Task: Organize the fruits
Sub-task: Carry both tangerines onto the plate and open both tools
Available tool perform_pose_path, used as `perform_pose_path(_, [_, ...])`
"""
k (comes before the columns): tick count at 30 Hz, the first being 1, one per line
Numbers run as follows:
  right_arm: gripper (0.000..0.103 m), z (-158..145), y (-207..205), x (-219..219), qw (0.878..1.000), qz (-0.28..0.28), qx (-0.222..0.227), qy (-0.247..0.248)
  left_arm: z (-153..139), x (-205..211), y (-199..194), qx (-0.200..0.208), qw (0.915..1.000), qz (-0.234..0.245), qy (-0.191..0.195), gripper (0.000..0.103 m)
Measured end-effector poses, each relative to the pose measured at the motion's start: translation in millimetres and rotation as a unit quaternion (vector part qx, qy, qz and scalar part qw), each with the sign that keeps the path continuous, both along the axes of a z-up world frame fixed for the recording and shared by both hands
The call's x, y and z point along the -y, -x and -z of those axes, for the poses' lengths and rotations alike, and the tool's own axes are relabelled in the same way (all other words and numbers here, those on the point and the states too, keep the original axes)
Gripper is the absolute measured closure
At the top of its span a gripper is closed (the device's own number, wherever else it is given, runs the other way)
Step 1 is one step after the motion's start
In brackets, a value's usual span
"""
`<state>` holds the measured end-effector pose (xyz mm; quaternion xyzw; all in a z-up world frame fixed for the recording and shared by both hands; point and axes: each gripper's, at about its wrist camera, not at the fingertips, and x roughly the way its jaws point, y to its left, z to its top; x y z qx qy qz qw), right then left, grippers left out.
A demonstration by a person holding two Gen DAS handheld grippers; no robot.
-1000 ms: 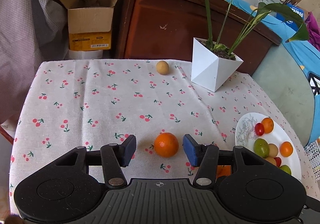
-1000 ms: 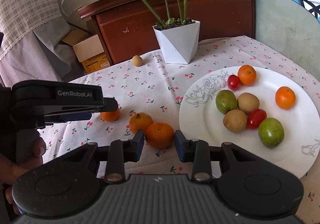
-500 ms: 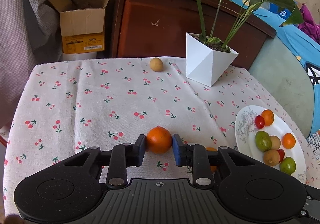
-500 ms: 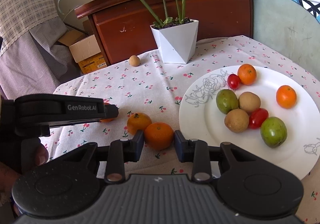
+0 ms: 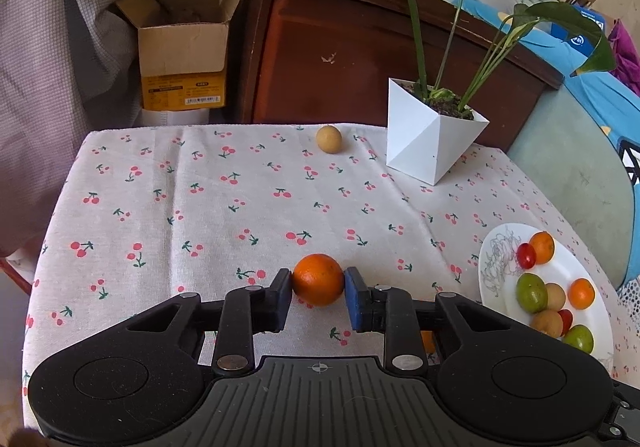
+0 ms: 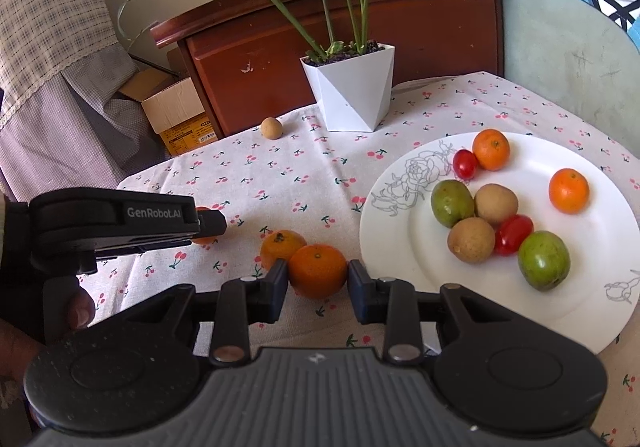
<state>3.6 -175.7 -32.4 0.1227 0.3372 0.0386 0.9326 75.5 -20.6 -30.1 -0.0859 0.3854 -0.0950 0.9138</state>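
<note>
My left gripper [image 5: 318,297] is shut on an orange [image 5: 318,284] just above the cherry-print cloth. From the right wrist view the left gripper [image 6: 208,225] shows at the left, with that orange [image 6: 206,239] mostly hidden by it. My right gripper [image 6: 318,287] is shut on another orange [image 6: 318,275], beside a third orange [image 6: 280,247] on the cloth. A white plate [image 6: 580,307] at the right holds several fruits: oranges, green fruits, brown fruits and cherry tomatoes. The plate also shows in the left wrist view [image 5: 496,267].
A small brown fruit [image 5: 329,139] lies at the table's far edge. A white angular plant pot [image 5: 432,139] with long leaves stands at the far right. Behind the table are a wooden cabinet [image 5: 360,59] and a cardboard box [image 5: 182,59].
My left gripper closed on its orange, from wide open a second ago, and lifted a little. My right gripper stayed shut on its orange with little movement.
</note>
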Motion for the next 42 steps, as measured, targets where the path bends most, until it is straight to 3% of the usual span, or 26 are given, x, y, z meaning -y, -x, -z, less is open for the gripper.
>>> perform_pose_path(7, [0.071, -21, 10, 20, 0.999, 0.029, 0.032, -0.016, -19, 11, 6, 0.026, 0.9994, 0.017, 0.018, 0.077])
perform_pose_path(13, [0.071, -37, 22, 59, 0.993, 0.094, 0.059, -0.027, -34, 42, 18, 0.049, 0.9954, 0.073, 0.039, 0.077])
perform_pose_path(22, [0.071, -24, 33, 110, 0.977, 0.201, 0.032, -0.07, -29, 92, 42, 0.049, 0.9852, 0.16, 0.037, 0.077])
perform_pose_path(37, [0.068, -13, 36, 124, 0.966, 0.245, 0.006, -0.08, -15, 113, 56, 0.035, 0.9801, 0.194, 0.017, 0.077])
perform_pose_path(40, [0.068, -14, 38, 125, 0.965, 0.25, 0.009, -0.083, -18, 113, 57, 0.041, 0.9794, 0.197, 0.014, 0.075])
perform_pose_path(42, [0.065, -15, 38, 125, 0.964, 0.25, 0.012, -0.085, -21, 114, 57, 0.042, 0.9804, 0.192, 0.013, 0.061])
